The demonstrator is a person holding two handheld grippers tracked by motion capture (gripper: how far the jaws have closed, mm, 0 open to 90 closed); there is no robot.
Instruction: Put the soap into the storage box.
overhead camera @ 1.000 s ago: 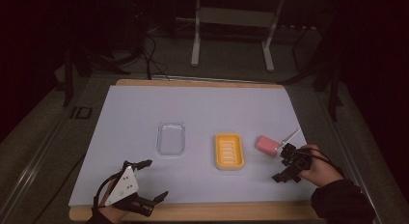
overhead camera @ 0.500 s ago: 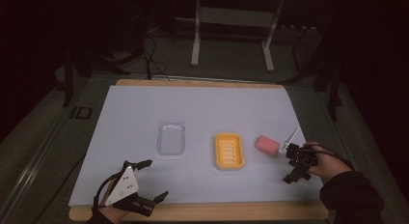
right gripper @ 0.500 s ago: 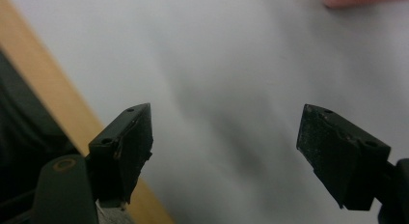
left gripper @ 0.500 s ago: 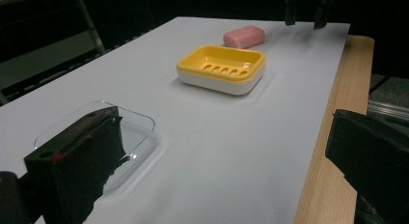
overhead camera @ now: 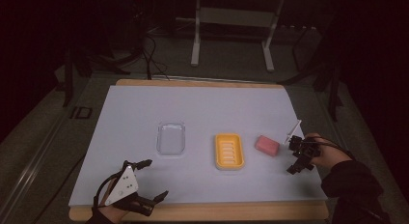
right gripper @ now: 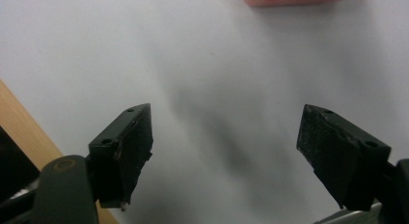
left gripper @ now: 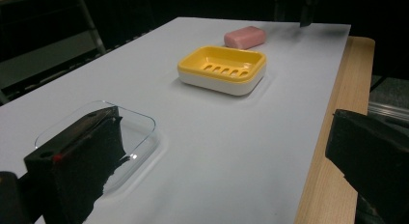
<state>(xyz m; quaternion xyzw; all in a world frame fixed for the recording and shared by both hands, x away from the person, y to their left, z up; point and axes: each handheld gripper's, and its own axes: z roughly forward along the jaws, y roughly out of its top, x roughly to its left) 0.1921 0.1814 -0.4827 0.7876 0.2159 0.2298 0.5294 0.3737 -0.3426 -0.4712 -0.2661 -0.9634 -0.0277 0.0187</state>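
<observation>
Right gripper (overhead camera: 300, 155) just right of the pink oblong soap bar (overhead camera: 266, 145), jaws apart, just been closing, nothing between them; soap lies on the white mat beside the yellow slotted soap dish (overhead camera: 229, 150); left gripper (overhead camera: 144, 185) idle, jaws spread; step looks like the approach; next, straddle the bar and clamp.

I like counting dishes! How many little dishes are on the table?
2. The yellow soap dish sits in the middle of the table, just left of the pink soap. The clear dish lies further left, apart from it. Nothing looks hidden.
</observation>
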